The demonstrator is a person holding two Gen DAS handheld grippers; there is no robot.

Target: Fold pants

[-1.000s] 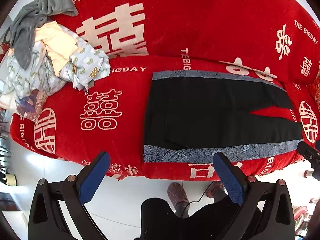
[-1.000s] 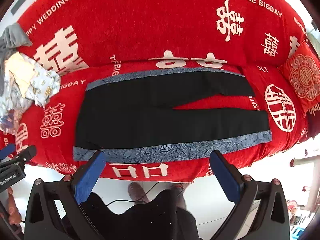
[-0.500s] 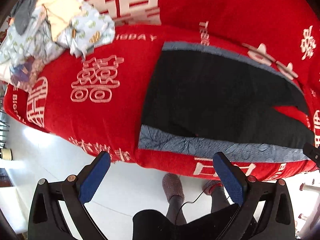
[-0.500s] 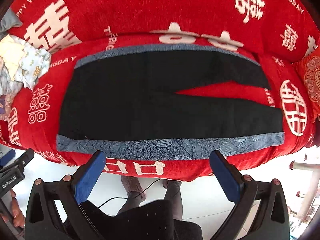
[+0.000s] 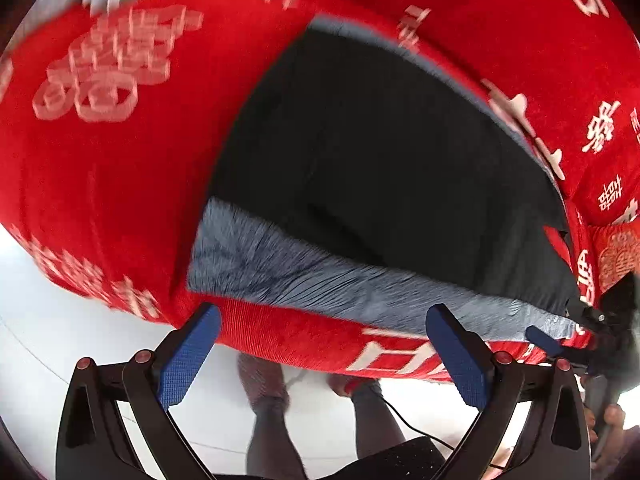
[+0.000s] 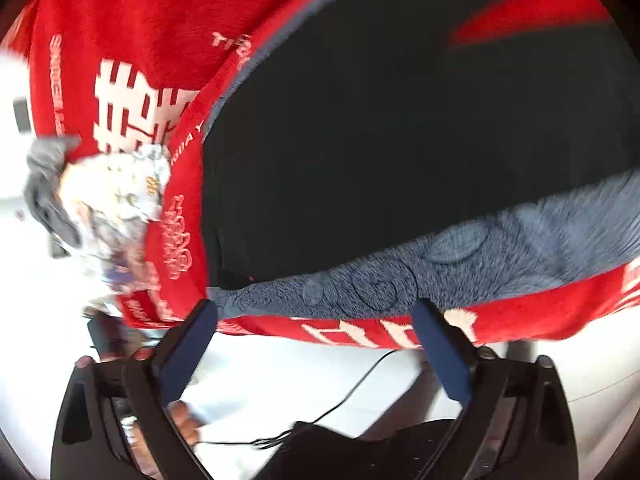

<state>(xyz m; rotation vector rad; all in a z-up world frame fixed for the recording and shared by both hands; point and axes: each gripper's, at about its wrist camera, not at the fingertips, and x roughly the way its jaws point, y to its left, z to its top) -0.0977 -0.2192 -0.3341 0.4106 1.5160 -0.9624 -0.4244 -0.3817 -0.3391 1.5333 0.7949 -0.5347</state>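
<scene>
Black pants (image 5: 380,152) with a grey-blue patterned side stripe (image 5: 320,276) lie flat across a red sofa seat; they also show in the right wrist view (image 6: 400,140). My left gripper (image 5: 320,320) is open and empty, just in front of the near stripe at the waist end. My right gripper (image 6: 314,316) is open and empty, close to the same stripe (image 6: 440,264) along the seat's front edge. The right gripper (image 5: 560,340) shows at the far right of the left wrist view, touching the stripe. Both views are blurred.
The red sofa cover (image 5: 100,160) carries white characters. A pile of other clothes (image 6: 112,200) lies at the sofa's left end. White floor (image 5: 60,340) and the person's legs (image 5: 268,400) are below. A cable (image 6: 340,400) runs over the floor.
Both grippers have moved down and in close to the sofa's front edge and the pants' near stripe. Both views have tilted. Both grippers stay open.
</scene>
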